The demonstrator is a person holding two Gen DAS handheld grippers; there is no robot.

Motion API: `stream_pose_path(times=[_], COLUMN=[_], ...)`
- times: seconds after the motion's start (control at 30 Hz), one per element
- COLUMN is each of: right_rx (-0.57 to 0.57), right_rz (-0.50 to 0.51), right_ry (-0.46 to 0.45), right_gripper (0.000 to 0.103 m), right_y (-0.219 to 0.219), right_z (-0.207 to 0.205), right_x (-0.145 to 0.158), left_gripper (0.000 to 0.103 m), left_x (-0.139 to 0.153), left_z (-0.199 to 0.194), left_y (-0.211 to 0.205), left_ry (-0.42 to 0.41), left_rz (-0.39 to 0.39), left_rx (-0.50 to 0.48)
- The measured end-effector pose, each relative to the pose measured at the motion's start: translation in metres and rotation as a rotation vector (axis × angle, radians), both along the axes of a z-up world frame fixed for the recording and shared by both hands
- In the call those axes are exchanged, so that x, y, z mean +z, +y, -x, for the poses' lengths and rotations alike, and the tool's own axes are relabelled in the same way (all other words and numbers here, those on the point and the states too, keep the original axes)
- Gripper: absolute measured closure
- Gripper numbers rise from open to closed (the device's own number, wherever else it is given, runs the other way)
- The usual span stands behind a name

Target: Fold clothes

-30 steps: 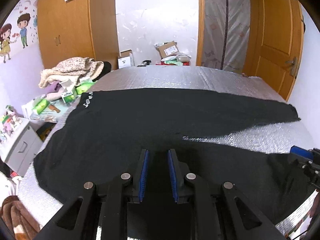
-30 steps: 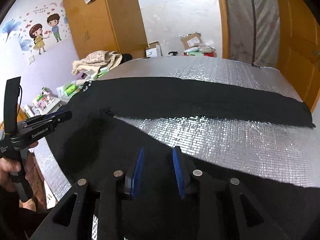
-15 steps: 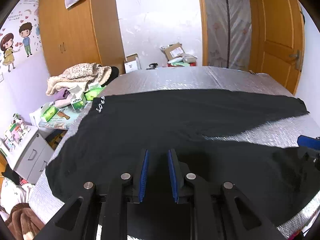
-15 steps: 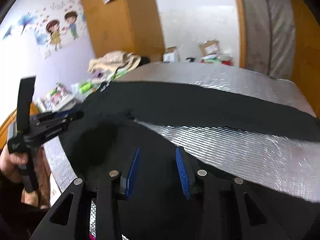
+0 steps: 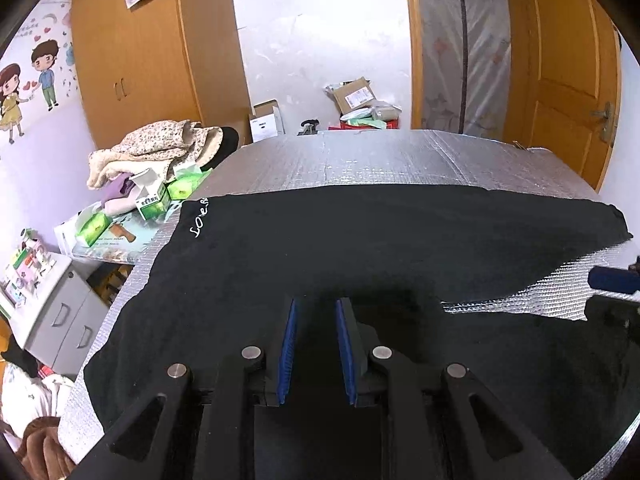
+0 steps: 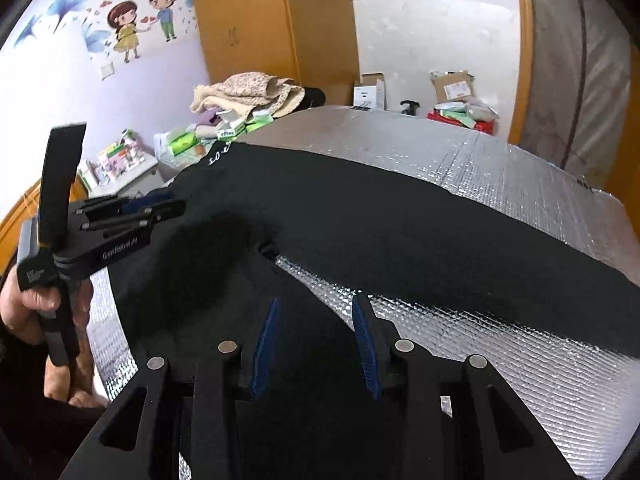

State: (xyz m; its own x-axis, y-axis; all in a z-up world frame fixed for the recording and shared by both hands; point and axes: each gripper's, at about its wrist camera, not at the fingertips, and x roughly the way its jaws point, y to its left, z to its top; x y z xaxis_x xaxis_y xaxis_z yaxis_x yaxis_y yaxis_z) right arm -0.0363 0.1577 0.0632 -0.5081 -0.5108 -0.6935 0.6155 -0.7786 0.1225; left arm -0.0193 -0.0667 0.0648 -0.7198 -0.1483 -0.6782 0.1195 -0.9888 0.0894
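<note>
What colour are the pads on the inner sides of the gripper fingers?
Blue. The pads show best in the left wrist view, against the black trousers.

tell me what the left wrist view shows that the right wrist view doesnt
Only the left wrist view: the door handle at the right edge, the grey drawers and the left gripper from behind, jaws apart over the cloth.
Only the right wrist view: a hand holding the left gripper from the side, and the right gripper, jaws apart.
Both: the black trousers spread on the silver mat, the white lettering at the waist, the blanket pile and the boxes by the wall.
</note>
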Motion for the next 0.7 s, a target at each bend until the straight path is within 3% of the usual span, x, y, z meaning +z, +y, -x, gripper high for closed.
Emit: stream_pose_path(times=[0.47, 0.7], right_rx=[0.034, 0.084], right_rz=[0.019, -0.012], right_ry=[0.044, 0.047], right_gripper=[0.064, 0.061], right_y=[-0.015, -0.032], right_z=[0.047, 0.069], right_x=[0.012, 0.004], left_gripper=[0.083, 0.08], left_x=[0.002, 0.002], left_z=[0.029, 0.047], left_y=[-0.032, -0.072], left_ry=[0.005, 0.03], left_rz=[0.074, 0.062], left_rx=[0.035, 0.08])
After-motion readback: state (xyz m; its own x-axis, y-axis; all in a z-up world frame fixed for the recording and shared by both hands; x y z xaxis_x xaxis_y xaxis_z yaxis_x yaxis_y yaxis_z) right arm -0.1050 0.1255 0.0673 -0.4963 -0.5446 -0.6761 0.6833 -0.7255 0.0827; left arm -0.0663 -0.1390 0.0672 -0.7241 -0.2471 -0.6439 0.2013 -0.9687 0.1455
